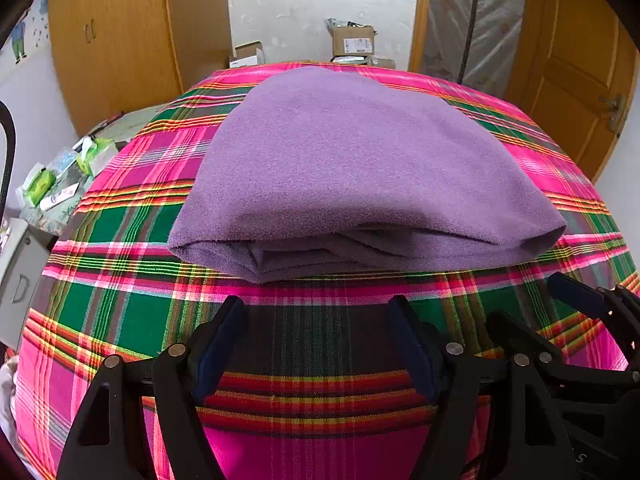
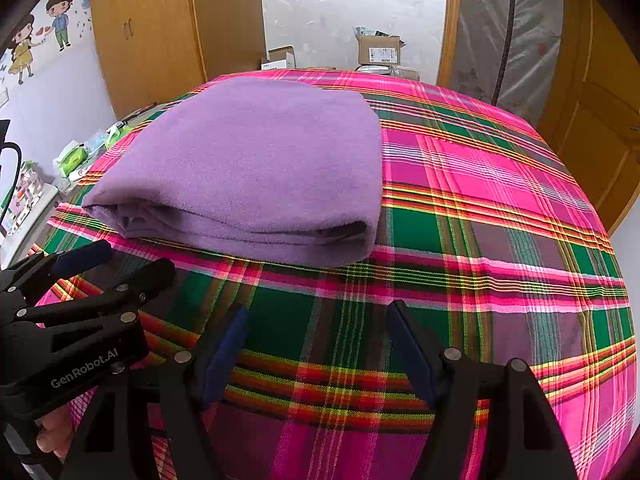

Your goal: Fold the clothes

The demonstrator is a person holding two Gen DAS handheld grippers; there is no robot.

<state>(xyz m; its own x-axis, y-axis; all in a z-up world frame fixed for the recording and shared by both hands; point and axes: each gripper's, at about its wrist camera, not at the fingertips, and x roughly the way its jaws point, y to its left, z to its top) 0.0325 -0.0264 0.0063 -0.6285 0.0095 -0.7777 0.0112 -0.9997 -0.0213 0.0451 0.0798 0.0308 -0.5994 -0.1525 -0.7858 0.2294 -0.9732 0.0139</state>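
My left gripper (image 1: 318, 312) and right gripper (image 2: 316, 316) hover wide open, empty — folded purple fleece garment (image 1: 360, 176) lies on plaid bedspread (image 1: 120, 312).

Folded blanket (image 1: 360, 168) on bed (image 1: 120, 300), centre. Left gripper (image 1: 316, 344) and right gripper (image 2: 316, 344) side by side before it, apart. Boxes (image 1: 354, 42) behind bed; wardrobe (image 1: 120, 40) rear left.
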